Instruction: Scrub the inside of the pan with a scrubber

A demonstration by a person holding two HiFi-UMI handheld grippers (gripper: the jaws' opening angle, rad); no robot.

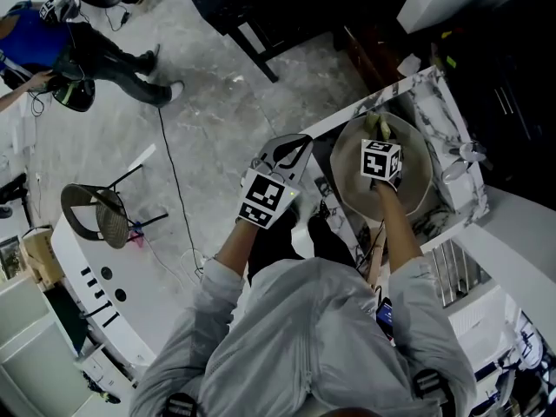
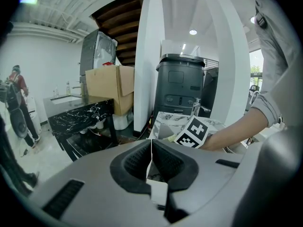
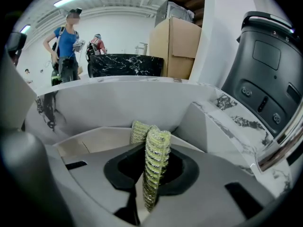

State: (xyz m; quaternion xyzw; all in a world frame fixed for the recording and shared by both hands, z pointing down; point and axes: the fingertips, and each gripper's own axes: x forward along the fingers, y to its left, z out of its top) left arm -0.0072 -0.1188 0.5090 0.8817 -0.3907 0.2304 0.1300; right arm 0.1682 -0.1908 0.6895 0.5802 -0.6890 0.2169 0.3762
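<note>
Clamping the scrubber (image 3: pixel 156 150) edge-on, the right gripper (image 3: pixel 152 167) has its fingers closed on the yellow-green mesh, which sticks up and out past the fingertips. Head view puts that gripper over the pan (image 1: pixel 419 170), with the scrubber end near the pan's far wall (image 3: pixel 113 105); cannot tell whether they are touching. The pan sits in the marble basin (image 1: pixel 453 135). The left gripper (image 2: pixel 150 150) is off to the pan's left, clear of it, fingers pressed together with nothing between them.
</note>
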